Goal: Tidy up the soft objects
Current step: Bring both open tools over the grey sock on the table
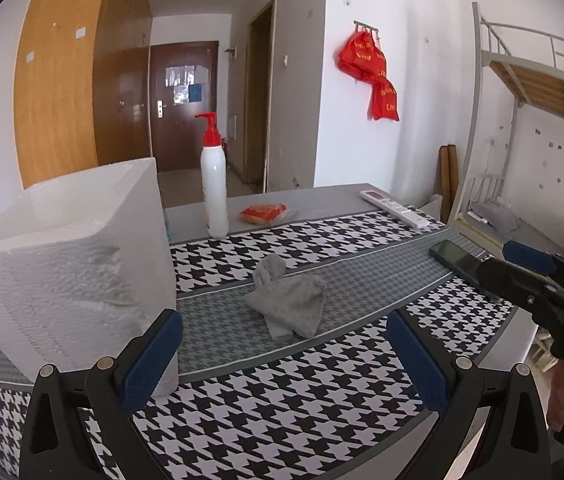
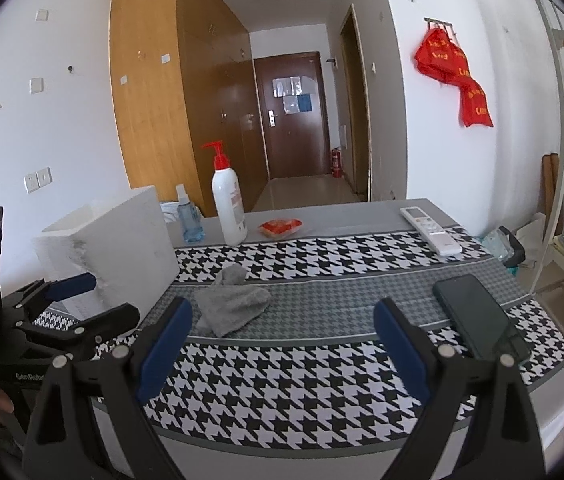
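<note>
A crumpled grey cloth (image 1: 288, 302) lies on the houndstooth tablecloth (image 1: 282, 400), just right of a white foam box (image 1: 70, 264). It also shows in the right wrist view (image 2: 232, 304), beside the box (image 2: 118, 248). My left gripper (image 1: 284, 360) is open and empty, a short way in front of the cloth. My right gripper (image 2: 282, 344) is open and empty, in front of the cloth and to its right. The right gripper shows at the right edge of the left wrist view (image 1: 538, 276); the left gripper shows at the left of the right wrist view (image 2: 82, 300).
A white pump bottle (image 1: 214, 184) with red top stands behind the cloth. A red packet (image 1: 264, 213) and a white remote (image 1: 394, 208) lie at the table's back. A dark phone (image 2: 478, 316) lies at the right. A small blue spray bottle (image 2: 190, 220) stands behind the box.
</note>
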Available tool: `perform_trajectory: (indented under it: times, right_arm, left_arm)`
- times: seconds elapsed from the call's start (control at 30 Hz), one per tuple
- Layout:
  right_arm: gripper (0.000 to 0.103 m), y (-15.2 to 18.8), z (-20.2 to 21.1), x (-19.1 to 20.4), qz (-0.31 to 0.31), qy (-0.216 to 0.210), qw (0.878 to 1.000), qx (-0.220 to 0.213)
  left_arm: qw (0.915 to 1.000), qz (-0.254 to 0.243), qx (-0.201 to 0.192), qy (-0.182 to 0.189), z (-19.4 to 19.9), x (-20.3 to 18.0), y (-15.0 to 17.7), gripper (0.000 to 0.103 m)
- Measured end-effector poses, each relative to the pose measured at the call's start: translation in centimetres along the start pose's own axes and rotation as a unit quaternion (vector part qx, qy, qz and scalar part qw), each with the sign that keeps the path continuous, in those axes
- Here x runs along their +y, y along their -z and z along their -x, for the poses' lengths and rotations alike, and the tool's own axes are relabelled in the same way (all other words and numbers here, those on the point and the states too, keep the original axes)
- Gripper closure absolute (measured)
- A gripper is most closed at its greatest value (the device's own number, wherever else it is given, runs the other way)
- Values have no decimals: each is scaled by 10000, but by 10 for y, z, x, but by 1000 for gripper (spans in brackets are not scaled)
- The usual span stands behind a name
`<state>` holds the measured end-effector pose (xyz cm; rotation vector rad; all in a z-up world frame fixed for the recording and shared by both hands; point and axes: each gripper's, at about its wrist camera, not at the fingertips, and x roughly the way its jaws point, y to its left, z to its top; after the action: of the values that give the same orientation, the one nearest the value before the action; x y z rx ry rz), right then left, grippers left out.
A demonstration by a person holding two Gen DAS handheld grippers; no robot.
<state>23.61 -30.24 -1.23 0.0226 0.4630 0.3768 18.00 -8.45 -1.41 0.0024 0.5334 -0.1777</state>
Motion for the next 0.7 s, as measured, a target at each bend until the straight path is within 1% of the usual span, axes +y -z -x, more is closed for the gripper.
perform_trajectory:
  times: [0.37,0.7]
  right_arm:
    - [9,-4,-24,-6,11,-52,9998,198]
    - [9,-3,-47,-6,37,-112,9992,373]
  left_arm:
    - [9999,18,144,17,-17,6,2,1]
    - [9996,47,243,-127,-36,17,-2,1]
